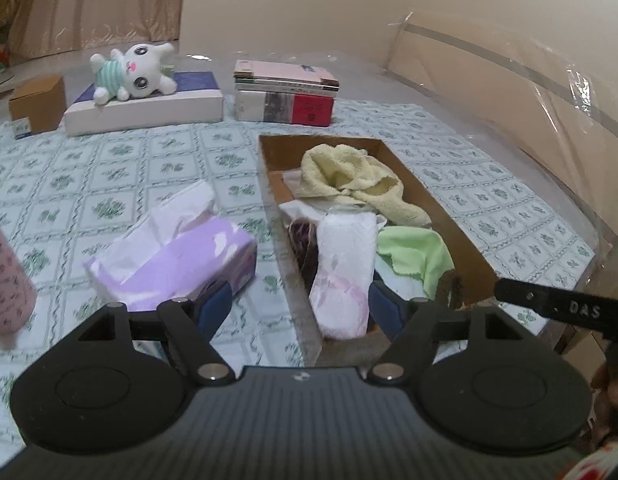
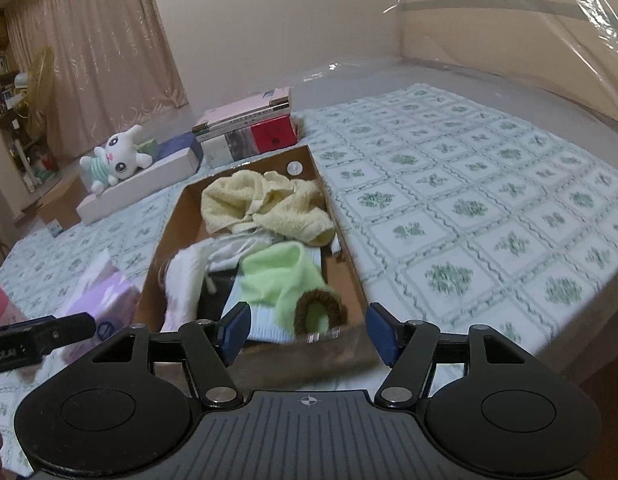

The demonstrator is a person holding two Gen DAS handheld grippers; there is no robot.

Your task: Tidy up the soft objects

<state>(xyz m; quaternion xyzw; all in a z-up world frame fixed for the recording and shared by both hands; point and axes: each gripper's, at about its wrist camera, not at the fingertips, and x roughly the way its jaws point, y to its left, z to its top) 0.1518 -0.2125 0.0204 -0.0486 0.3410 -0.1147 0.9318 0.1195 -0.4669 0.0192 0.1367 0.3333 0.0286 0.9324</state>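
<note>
Cardboard is your landmark: the shallow brown cardboard box (image 2: 351, 264) on the bed already holds the crumpled pale yellow towel (image 2: 265, 208), the light green cloth (image 2: 277, 276), the rolled white terry cloth (image 1: 345, 264) and a fuzzy brown hair tie (image 2: 319, 308). Your left gripper (image 1: 299, 308) and right gripper (image 2: 305, 330) both stand open and empty at the box's near end. The white plush bunny (image 1: 135, 68), well beyond the box, looks like your next pick; reach past the lilac tissue pack (image 1: 177, 256) left of the box.
</note>
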